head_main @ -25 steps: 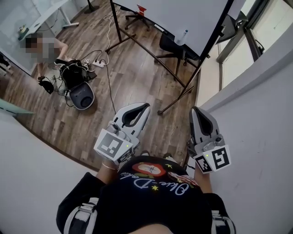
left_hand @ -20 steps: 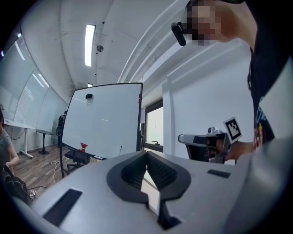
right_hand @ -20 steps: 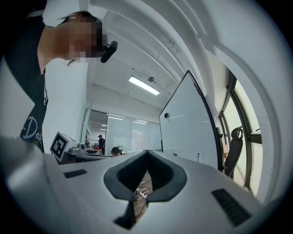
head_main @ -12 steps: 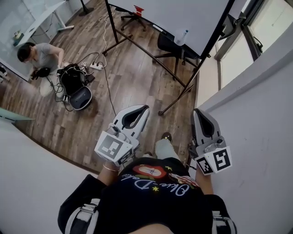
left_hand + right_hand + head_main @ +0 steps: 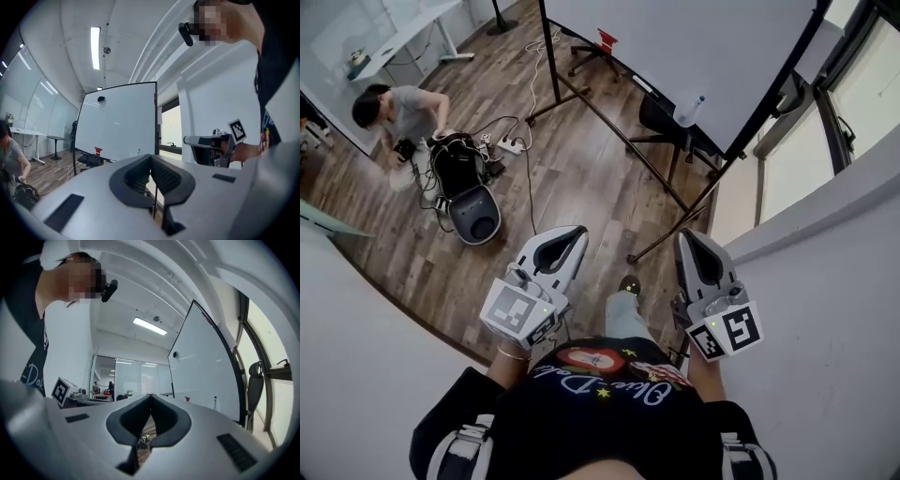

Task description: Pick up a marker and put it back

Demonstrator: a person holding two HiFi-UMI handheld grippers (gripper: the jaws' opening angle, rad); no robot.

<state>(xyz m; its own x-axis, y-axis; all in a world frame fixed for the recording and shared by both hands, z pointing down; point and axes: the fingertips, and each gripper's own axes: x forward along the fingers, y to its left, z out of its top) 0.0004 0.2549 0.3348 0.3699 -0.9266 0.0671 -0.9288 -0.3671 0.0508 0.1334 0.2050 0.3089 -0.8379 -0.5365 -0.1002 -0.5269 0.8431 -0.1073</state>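
Marker: not in hand; too small to pick out, probably on the whiteboard (image 5: 675,37) ledge, well ahead.
Left hand-held gripper (image 5: 577,232): jaws pressed together, nothing between them.
Right hand-held gripper (image 5: 683,235): likewise pressed together, empty.
Risk: jaws arriving unopened could knock the marker off the ledge; approaching too fast could bump the board.

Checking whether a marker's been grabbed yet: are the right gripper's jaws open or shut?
Shut, and empty: the right gripper has its jaws meeting at the tips, with only floor showing through the hollow behind them.
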